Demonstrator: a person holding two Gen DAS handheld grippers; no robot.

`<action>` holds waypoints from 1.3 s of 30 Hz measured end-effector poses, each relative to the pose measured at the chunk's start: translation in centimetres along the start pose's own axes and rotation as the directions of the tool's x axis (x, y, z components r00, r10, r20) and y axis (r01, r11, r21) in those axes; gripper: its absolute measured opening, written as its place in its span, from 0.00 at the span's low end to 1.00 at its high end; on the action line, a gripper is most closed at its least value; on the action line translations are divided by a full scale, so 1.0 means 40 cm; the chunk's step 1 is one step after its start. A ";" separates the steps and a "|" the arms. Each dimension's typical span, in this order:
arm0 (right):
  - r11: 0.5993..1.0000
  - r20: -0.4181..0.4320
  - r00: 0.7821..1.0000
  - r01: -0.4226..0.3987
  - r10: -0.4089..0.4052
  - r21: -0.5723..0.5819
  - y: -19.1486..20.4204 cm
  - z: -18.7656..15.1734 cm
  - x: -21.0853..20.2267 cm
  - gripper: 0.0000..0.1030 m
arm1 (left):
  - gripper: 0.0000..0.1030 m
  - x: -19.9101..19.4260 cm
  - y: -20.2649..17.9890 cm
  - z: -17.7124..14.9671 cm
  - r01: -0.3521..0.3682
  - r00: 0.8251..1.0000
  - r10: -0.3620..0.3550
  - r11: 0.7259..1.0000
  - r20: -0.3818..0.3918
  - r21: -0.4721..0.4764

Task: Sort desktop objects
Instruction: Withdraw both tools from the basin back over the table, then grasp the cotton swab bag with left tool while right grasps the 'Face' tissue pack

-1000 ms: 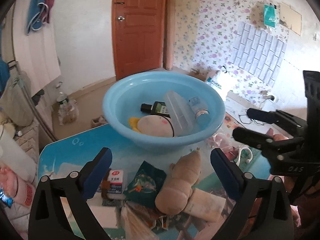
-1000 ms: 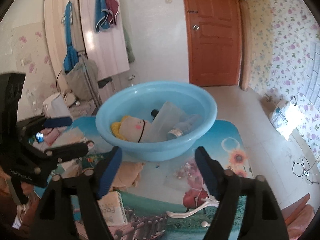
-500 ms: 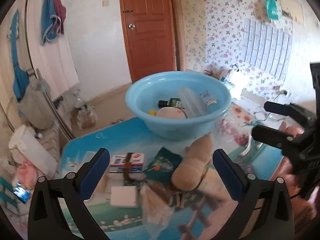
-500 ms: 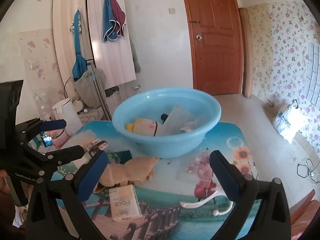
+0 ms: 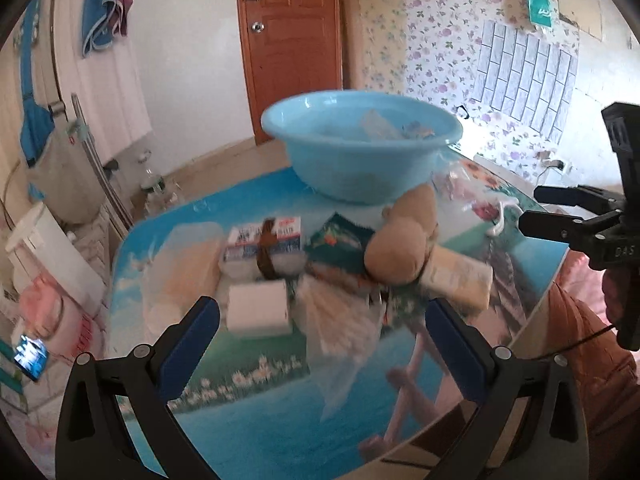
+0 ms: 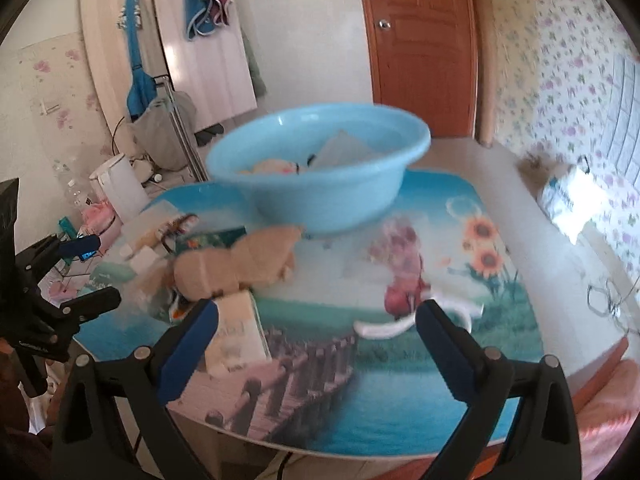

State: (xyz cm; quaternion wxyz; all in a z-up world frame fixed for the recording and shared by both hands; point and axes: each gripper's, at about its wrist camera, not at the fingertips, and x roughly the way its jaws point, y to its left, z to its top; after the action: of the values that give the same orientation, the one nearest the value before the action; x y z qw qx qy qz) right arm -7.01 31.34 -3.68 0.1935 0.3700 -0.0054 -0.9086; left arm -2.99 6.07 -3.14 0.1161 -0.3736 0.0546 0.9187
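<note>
A light blue basin (image 5: pixel 360 168) stands at the far side of the table and holds a yellow-haired doll, a clear box and small bottles. In front of it lie a tan plush toy (image 5: pixel 400 244), a green packet (image 5: pixel 336 240), a printed carton (image 5: pixel 244 240), a white box (image 5: pixel 258 312) and a cream box (image 6: pixel 236 336). My left gripper (image 5: pixel 320 312) hangs open above the near clutter, holding nothing. My right gripper (image 6: pixel 316 312) is wide apart, its jaws closing slightly with nothing between them, over the table's picture top (image 6: pixel 400 400). A white hook (image 6: pixel 384 328) lies near its right finger.
A clear bag of sticks (image 5: pixel 340 320) lies under the left gripper. A white kettle (image 6: pixel 116 188) and clutter stand on the floor to the left, a plastic bag (image 6: pixel 568 200) on the floor to the right. A person's orange sleeve (image 5: pixel 592 340) shows at the table's near edge.
Both grippers have pulled back from the basin and sunk lower, so it looks farther off and more near table shows. The right jaws stand wider than a second ago.
</note>
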 end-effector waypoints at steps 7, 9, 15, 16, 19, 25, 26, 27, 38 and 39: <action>1.000 0.013 1.000 0.002 -0.002 0.017 -0.005 -0.033 -0.014 0.93 | 1.00 0.014 0.007 -0.037 0.055 0.998 -0.056 0.998 -0.024 -0.044; 1.000 0.036 0.999 0.004 -0.005 0.010 -0.006 -0.033 -0.023 0.93 | 1.00 0.018 0.013 -0.042 0.074 0.997 -0.076 0.995 -0.022 -0.061; 0.999 0.026 0.999 -0.019 0.019 0.026 -0.013 -0.033 -0.019 0.93 | 1.00 0.037 0.026 -0.058 0.105 0.993 -0.111 0.987 -0.037 -0.122; 0.999 0.023 0.999 -0.024 0.023 0.024 -0.013 -0.034 -0.018 0.93 | 1.00 0.038 0.024 -0.059 0.105 0.993 -0.111 0.987 -0.039 -0.118; 1.000 0.018 1.000 -0.018 0.018 0.009 -0.006 -0.039 -0.015 0.93 | 0.94 0.038 0.021 -0.060 0.121 0.991 -0.126 0.986 -0.035 -0.113; 1.000 0.013 1.000 -0.019 0.019 0.010 -0.005 -0.043 -0.013 0.93 | 0.62 0.055 0.017 -0.059 0.126 0.990 -0.133 0.986 -0.054 -0.111; 1.000 0.013 1.000 -0.021 0.021 0.009 -0.004 -0.044 -0.012 0.93 | 0.59 0.057 0.016 -0.061 0.129 0.989 -0.136 0.985 -0.057 -0.111; 1.000 0.011 1.000 -0.023 0.023 0.006 -0.002 -0.045 -0.010 0.92 | 0.57 0.061 0.015 -0.061 0.132 0.988 -0.140 0.985 -0.061 -0.110; 0.996 -0.031 0.998 -0.055 0.053 -0.068 0.047 -0.057 0.014 0.86 | 0.26 0.064 0.019 -0.074 0.164 0.983 -0.173 0.980 -0.069 -0.111; 0.996 -0.037 0.998 -0.061 0.058 -0.069 0.051 -0.057 0.017 0.86 | 0.26 0.062 0.017 -0.075 0.170 0.982 -0.178 0.979 -0.069 -0.109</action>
State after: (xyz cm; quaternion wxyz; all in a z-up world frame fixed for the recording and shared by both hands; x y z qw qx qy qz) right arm -5.20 29.51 -5.49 0.2335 0.3782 0.0189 -0.8956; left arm -2.85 5.29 -7.02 0.1743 -0.4183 -0.0212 0.8912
